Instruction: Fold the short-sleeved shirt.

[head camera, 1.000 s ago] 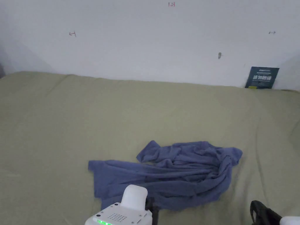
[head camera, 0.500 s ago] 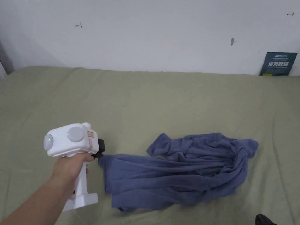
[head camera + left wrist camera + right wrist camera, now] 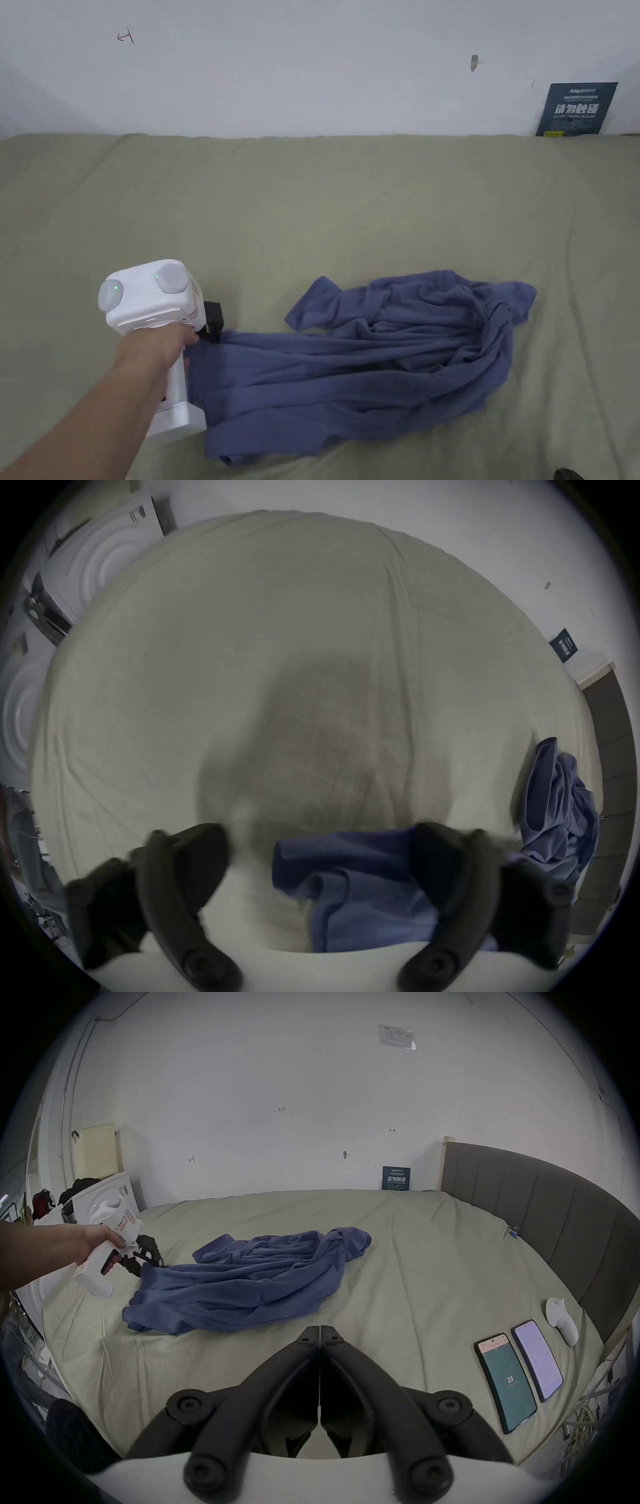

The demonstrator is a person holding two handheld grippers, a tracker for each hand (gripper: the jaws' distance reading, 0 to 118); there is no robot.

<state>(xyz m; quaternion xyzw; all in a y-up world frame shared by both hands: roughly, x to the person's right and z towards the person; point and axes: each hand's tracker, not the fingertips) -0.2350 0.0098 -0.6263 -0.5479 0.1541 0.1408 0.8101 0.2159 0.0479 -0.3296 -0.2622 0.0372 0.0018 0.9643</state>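
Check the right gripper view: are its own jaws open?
No, the right hand-held gripper has its two jaw tips touching, above the bed.

— What colour is the shirt (image 3: 381,362) lying between the spread jaws of the left gripper (image 3: 320,864)?
— Plain dusty blue, no print or stripe. The jaws are matt black; the gripper's body is white with two pale grey round caps and a small green light.
— And under the jaws?
— The bed (image 3: 350,206) sheet, a plain muted olive-green.
— Beyond the closed black jaws of the right gripper (image 3: 320,1333)?
— The same blue and olive, a white wall (image 3: 277,1078), a dark grey ribbed headboard (image 3: 540,1213). To the right of those jaws, two black-edged phones (image 3: 517,1373): one screen teal, one pale lilac.
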